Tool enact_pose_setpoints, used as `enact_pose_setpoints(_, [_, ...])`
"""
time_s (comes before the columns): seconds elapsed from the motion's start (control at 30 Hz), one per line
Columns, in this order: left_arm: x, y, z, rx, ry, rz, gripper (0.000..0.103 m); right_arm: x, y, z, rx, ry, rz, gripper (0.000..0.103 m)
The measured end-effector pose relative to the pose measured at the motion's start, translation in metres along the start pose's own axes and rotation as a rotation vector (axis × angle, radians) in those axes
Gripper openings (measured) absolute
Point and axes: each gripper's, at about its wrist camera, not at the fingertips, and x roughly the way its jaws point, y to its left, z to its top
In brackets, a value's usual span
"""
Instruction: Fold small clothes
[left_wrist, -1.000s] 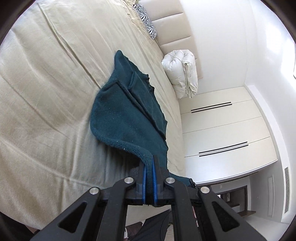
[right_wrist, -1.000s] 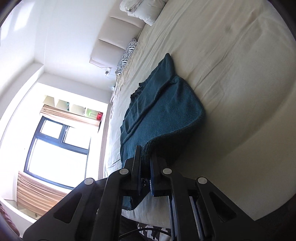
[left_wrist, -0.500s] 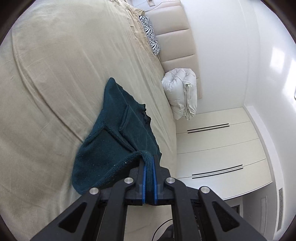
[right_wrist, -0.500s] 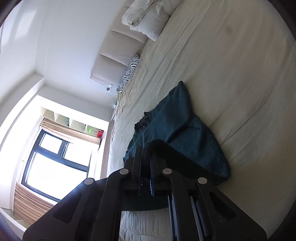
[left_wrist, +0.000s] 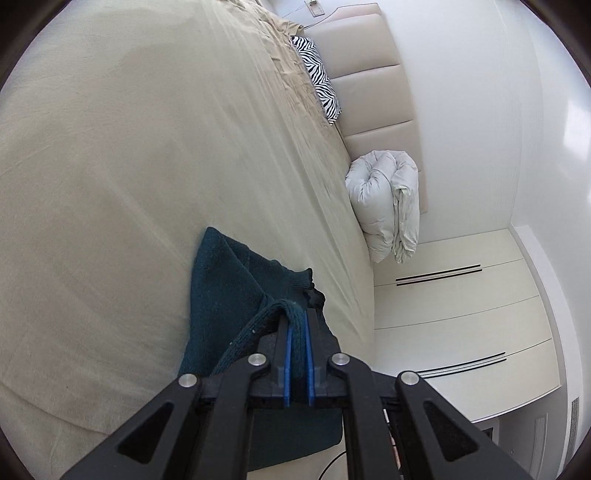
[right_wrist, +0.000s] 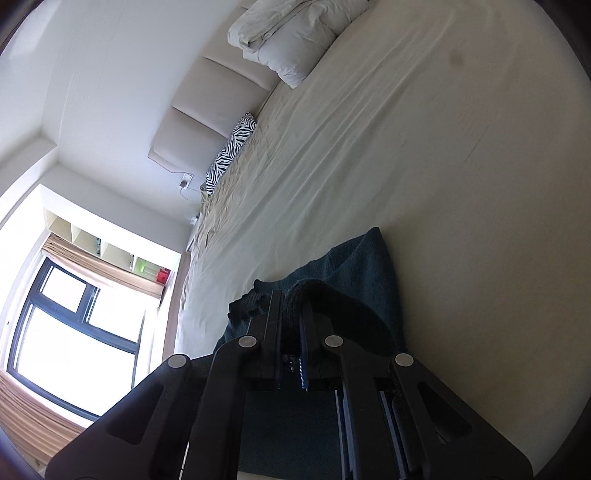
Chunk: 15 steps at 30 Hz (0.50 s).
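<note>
left wrist view: the left gripper (left_wrist: 298, 314) is clamped on the ribbed edge of a dark teal knitted garment (left_wrist: 225, 291) lying bunched on a beige bed sheet (left_wrist: 129, 166). right wrist view: the right gripper (right_wrist: 291, 306) pinches another fold of it.

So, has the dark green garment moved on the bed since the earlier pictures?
Yes. The dark green garment has slid away from the white duvet, toward the bed's near edge.

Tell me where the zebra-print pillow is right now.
The zebra-print pillow leans against the padded headboard at the bed's far end, beyond the rolled white duvet; in the right wrist view it's upper-left.
</note>
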Motion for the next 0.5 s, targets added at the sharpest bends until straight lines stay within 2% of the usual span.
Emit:
enact_pose_setpoints(0.2, [0.041,0.010,0.023,0.032,0.014,0.076,0.007,0.056,-0.015,0.024,0.023,0.005,-0.065,0.006])
enact_pose_setpoints(0.27, [0.051,0.016,0.028,0.044,-0.001,0.115,0.009,0.078,-0.022,0.032,0.032,0.023,-0.112,0.007])
enact_pose_setpoints(0.3, [0.054,0.021,0.030,0.046,-0.010,0.141,0.012,0.089,-0.026,0.034,0.031,0.036,-0.143,0.007])
enact_pose_setpoints(0.33, [0.056,0.026,0.032,0.046,-0.017,0.159,0.030,0.097,-0.029,0.036,0.021,0.044,-0.171,0.010])
enact_pose_setpoints(0.37, [0.055,0.031,0.031,0.039,-0.024,0.168,0.047,0.105,-0.031,0.037,0.015,0.051,-0.195,0.020])
enact_pose_setpoints(0.4, [0.052,0.034,0.030,0.031,-0.031,0.171,0.054,0.110,-0.034,0.038,0.021,0.058,-0.200,0.026])
enact_pose_setpoints(0.43, [0.047,0.036,0.027,0.037,-0.036,0.174,0.059,0.110,-0.034,0.037,0.026,0.051,-0.180,0.039])
enact_pose_setpoints(0.47, [0.044,0.036,0.023,0.056,-0.032,0.182,0.059,0.108,-0.033,0.037,0.023,0.034,-0.175,0.060])
enact_pose_setpoints(0.5, [0.039,0.034,0.017,0.076,-0.029,0.191,0.059,0.104,-0.031,0.037,0.009,0.012,-0.186,0.068])
